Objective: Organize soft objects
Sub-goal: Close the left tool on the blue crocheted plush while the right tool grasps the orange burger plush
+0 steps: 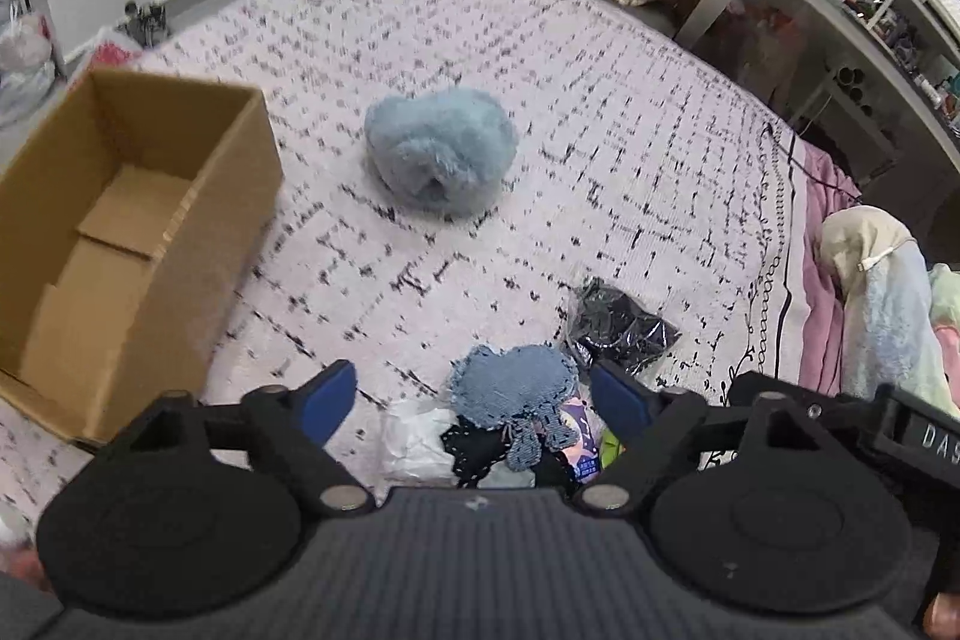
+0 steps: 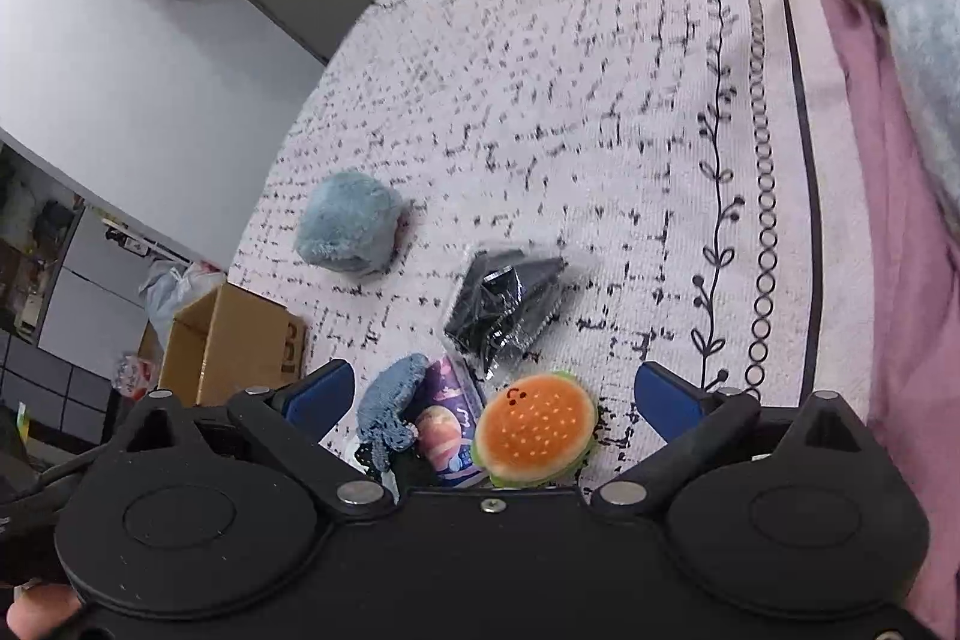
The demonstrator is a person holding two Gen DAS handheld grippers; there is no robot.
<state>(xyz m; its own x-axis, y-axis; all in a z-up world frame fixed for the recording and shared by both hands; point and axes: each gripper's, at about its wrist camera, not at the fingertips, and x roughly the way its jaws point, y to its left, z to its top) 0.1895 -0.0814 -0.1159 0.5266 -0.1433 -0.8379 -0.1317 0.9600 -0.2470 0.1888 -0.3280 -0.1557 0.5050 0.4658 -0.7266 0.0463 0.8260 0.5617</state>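
Both grippers, left and right, hung open over a pile of soft things: a knitted blue piece and a burger toy.

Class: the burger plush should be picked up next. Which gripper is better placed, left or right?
Right, probably. The burger plush lies between the open right gripper fingers; the left gripper hangs over the blue knit piece instead.
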